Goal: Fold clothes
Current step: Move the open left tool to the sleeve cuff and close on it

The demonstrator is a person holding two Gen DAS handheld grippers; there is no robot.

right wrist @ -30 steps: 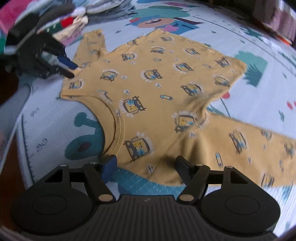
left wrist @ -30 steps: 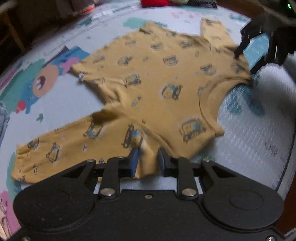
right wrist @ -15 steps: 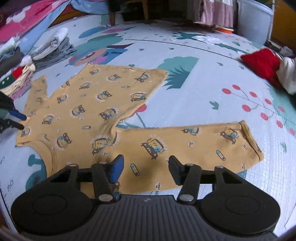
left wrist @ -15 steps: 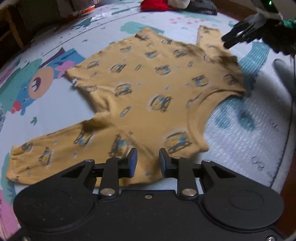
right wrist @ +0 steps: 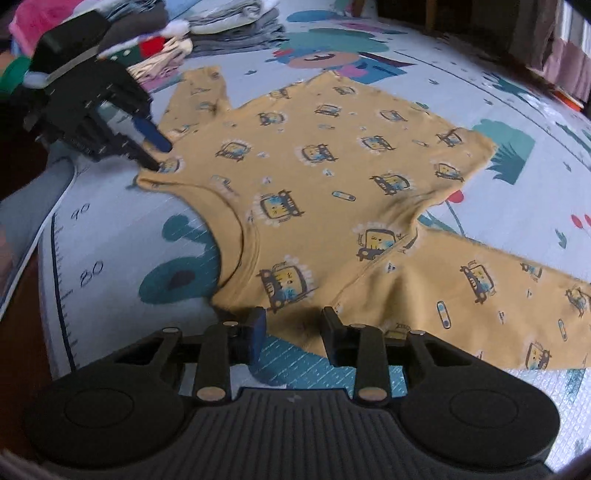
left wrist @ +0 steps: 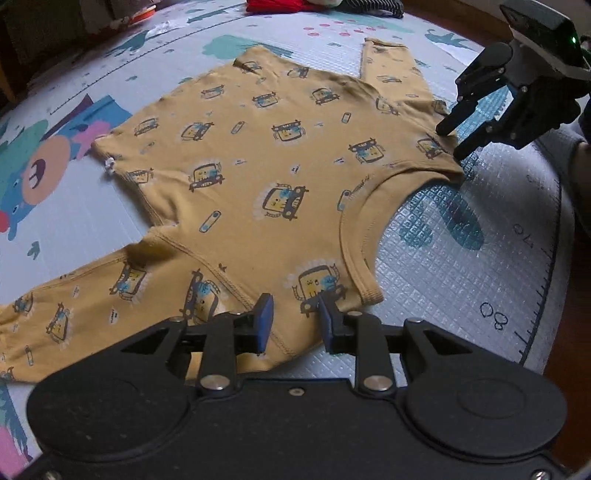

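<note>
A soft mustard-yellow shirt (left wrist: 258, 177) printed with small cartoon cars lies flat on a quilted play mat (left wrist: 461, 280), both shoulders between black grippers: left gripper (left wrist: 295, 317) jaws slightly apart, right gripper (right wrist: 291, 325) jaws closing.

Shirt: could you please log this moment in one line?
shirt spread on mat | left tool open over one shoulder | right tool closing around other shoulder

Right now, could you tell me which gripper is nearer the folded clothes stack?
Left. The left gripper is at the shirt shoulder near the stack; the right gripper, jaws closing around the opposite shoulder, is farther.
</note>
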